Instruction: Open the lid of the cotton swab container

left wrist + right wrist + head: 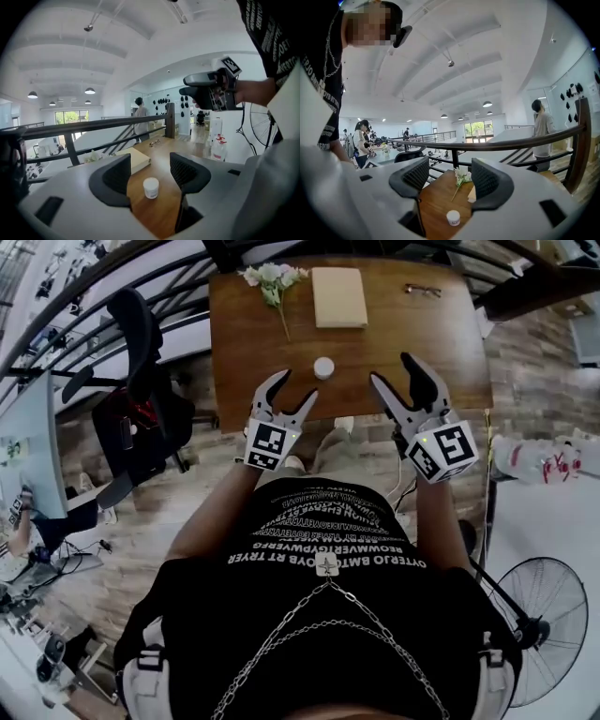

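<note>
Cotton swab container [323, 367]: small white round tub, upright on the wooden table [375, 343], near the front edge and about midway between the two grippers, touching neither
Lid: appears shut; the top looks flat and white, and the seam with the body is too small to make out
Left gripper [298, 385]: jaws wide apart and holding nothing; its own view frames the tub in the gap, but well ahead of the pads
Right gripper [391, 369]: jaws likewise spread and empty, with the tub low in its own view, ahead of the jaws
Weight: probably very light, so it would likely skid or tip on the smooth wood if pushed from one side
Stiffness: looks like rigid thin plastic; a hard squeeze could flex the wall and bind the lid
Surface: smooth and round, likely slippery, so the ribbed pads should meet it squarely
Where to hold: one gripper low on the body to pin it, the other across the lid's rim to lift or turn
Container label: a faint reddish mark low on the side, unreadable
Shirt print: white lettering, upside down in the head view, not reliably legible
Gripper cubes: black-and-white square patterns, no words
Nearby: flowers [274, 279], a tan book [338, 296] and glasses [422, 290] at the far side, well apart from the tub
</note>
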Motion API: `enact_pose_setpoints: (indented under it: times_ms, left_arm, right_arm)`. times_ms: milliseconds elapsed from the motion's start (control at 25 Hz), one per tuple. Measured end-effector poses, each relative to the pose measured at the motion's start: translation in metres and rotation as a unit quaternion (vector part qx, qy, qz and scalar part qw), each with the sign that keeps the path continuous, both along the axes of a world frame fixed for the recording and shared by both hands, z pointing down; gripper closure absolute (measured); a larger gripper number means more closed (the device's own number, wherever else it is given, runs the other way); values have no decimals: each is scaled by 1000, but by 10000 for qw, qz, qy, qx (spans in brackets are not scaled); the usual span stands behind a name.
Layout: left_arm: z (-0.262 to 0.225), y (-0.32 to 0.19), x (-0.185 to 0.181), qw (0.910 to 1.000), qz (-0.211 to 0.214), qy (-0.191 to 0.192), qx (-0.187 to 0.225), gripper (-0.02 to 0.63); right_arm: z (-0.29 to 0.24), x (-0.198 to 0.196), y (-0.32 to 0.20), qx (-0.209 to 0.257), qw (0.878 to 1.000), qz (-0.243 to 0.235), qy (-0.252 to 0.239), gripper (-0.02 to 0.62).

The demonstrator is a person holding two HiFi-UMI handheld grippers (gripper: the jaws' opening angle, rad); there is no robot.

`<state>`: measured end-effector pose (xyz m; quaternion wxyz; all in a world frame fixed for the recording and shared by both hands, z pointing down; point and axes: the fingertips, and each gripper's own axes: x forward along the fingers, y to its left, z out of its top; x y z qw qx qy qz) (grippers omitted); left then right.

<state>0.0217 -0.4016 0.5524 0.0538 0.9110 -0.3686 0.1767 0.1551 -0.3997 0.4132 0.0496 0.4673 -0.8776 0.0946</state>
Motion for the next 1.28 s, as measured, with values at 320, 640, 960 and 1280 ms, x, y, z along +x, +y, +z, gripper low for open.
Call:
enact_pose_setpoints:
  times_ms: [320, 640, 960, 1280]
  left_arm:
    - [76, -13, 20, 9986, -74, -319, -416, 342]
    - [142, -29, 34, 9947, -158, -464, -901, 341]
    - [191, -49, 43, 9934, -308, -677, -869, 331]
    - [221, -59, 59, 9921, -280, -729, -985, 314]
  right_arm:
    - [16, 20, -35, -214, 9994, -281, 55, 325]
    - [34, 28, -62, -459, 9977, -480, 112, 325]
    - [54, 46, -73, -739, 9958, -500, 196, 325]
    - [75, 68, -73, -1046, 9937, -370, 147, 325]
